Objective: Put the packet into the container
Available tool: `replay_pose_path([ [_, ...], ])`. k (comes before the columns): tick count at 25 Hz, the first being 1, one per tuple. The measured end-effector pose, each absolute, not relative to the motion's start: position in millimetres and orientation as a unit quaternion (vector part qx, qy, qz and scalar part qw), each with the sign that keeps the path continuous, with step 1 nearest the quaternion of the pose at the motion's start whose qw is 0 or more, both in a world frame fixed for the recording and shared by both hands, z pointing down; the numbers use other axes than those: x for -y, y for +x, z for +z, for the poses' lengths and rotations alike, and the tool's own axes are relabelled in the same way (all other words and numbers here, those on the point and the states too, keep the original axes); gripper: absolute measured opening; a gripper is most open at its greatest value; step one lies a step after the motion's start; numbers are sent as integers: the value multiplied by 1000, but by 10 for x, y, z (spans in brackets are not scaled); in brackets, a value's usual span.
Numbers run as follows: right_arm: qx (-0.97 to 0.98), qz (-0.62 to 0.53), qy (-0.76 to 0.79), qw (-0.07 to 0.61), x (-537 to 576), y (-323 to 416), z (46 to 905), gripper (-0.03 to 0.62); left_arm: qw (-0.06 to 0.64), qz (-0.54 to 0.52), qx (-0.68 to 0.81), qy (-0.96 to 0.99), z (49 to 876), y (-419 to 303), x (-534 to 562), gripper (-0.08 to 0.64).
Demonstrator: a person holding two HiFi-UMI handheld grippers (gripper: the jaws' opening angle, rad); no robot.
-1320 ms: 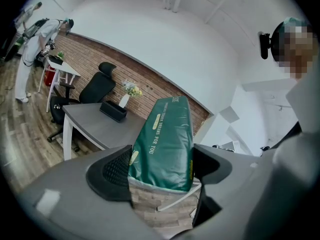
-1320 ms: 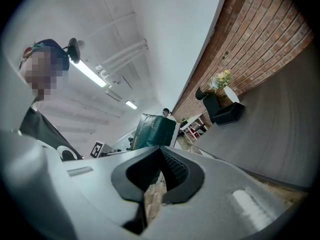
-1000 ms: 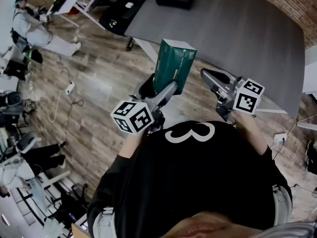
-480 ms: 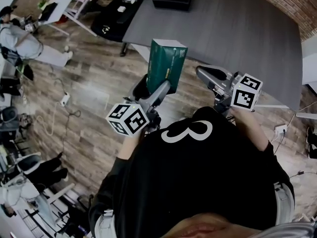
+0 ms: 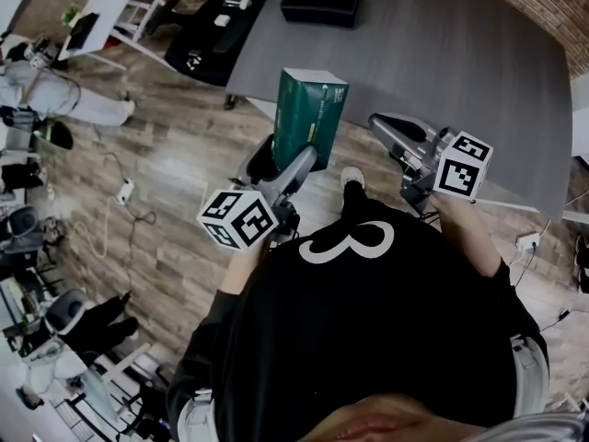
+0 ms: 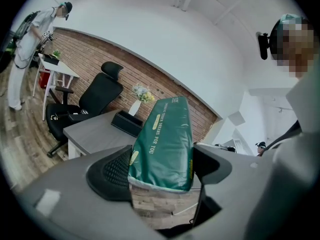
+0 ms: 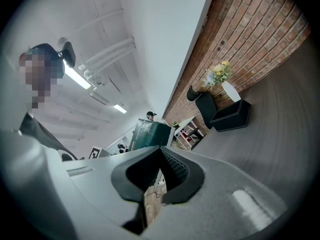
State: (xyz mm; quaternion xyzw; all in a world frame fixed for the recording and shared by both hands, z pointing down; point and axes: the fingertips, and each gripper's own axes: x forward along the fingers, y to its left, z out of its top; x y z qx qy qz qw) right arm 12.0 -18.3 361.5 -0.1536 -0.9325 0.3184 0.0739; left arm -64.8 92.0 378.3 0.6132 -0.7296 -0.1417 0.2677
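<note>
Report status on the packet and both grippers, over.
Left gripper jaws clamped on green packet. Right gripper jaws shut, empty. Black container on grey table ahead. No obstacle seen.

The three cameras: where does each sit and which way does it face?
Head view: on the person's head, looking steeply down; shows the shirt, left gripper gripping the packet, right gripper.
Left gripper view: rides that gripper, looks along its jaws past the packet to the grey table.
Right gripper view: rides that gripper, looks across the table; jaws empty.
Shared: all three show the packet and black container.
</note>
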Motion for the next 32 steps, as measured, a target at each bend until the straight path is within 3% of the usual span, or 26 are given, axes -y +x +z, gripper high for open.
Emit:
replay_pose_path([
  [9, 932, 331, -136, 65, 1019, -664, 3658, 2, 274, -126, 721, 624, 3841, -1446, -61, 391],
  [21, 931, 341, -118, 48, 1881, -1088, 3571, 2, 265, -80, 709, 649, 3684, -1942, 762, 391],
  [32, 939, 337, -52, 35, 1962, -1565, 3615, 2, 196, 19, 657, 728, 3600, -2716, 1118, 391],
])
